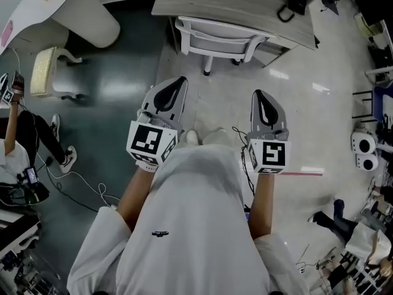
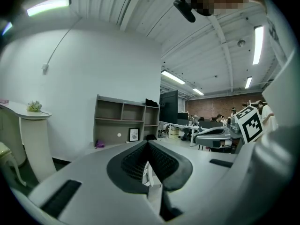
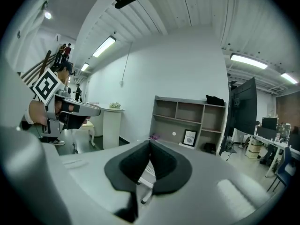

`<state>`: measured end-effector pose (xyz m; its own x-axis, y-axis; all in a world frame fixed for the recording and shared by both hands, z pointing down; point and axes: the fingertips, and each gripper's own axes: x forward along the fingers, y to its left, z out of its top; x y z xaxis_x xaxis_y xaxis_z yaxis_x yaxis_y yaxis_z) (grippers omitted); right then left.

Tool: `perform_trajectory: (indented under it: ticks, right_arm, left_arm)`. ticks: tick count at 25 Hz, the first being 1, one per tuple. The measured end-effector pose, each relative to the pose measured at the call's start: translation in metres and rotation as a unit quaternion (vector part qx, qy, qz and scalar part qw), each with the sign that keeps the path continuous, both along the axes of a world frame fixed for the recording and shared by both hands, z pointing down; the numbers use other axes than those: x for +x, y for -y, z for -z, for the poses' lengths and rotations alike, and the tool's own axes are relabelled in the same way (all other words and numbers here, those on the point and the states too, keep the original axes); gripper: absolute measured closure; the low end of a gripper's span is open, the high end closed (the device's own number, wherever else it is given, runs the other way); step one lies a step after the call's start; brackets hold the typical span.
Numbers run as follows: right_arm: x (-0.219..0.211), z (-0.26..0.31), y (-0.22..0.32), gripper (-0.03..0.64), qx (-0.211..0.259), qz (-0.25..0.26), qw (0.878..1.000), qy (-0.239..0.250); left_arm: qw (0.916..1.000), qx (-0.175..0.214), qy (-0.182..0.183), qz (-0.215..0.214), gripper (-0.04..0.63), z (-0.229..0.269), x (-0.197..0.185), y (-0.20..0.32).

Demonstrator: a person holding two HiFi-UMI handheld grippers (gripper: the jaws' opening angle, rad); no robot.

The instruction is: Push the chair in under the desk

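Above the floor (image 1: 295, 134), both tongs (image 1: 178, 80) (image 1: 258, 94) are closed, empty.

1. Chair (image 1: 218, 42): white.
2. Desk (image 1: 202, 2): pale grey wood grain.
3. Left gripper (image 1: 177, 83), right gripper (image 1: 260, 96): grey shells, black pads, black-and-white square markers.
4. Floor (image 1: 116, 91): dark green left, pale right.

Chair (image 1: 221, 40): white, open-framed back, upright on thin pale legs. The seat is mostly hidden beneath the desk (image 1: 202, 2), and the back stands just at the desk's near edge. Desk: light wood-grain top, set at a slant across the top of the head view.
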<state>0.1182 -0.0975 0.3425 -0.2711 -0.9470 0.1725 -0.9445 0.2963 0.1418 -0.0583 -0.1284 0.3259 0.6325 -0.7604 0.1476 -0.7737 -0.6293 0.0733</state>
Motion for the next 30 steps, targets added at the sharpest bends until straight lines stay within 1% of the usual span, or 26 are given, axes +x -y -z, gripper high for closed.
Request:
perform_trajectory:
  ticks: [5, 13, 18, 25, 30]
  right_arm:
    - [-0.006, -0.005, -0.017, 0.603, -0.003, -0.005, 1.000, 0.009]
    - [-0.007, -0.004, -0.042, 0.603, 0.005, -0.017, 1.000, 0.011]
    - [-0.013, -0.005, -0.049, 0.603, 0.005, -0.016, 1.000, 0.008]
    - [-0.023, -0.003, -0.050, 0.603, 0.006, -0.018, 1.000, 0.024]
    - [-0.022, 0.002, -0.052, 0.603, 0.010, -0.023, 0.999, 0.023]
  left_arm:
    - [0.9999, -0.007, 0.002, -0.014, 0.589, -0.003, -0.004, -0.016]
    - [0.9998, -0.015, -0.011, -0.005, 0.589, -0.012, -0.018, -0.035]
    - [0.9999, -0.006, -0.006, -0.011, 0.589, -0.007, -0.019, -0.040]
    - [0.9997, -0.006, -0.017, -0.018, 0.589, -0.001, -0.016, -0.047]
    - [0.9994, -0.007, -0.019, -0.027, 0.589, 0.000, -0.012, -0.052]
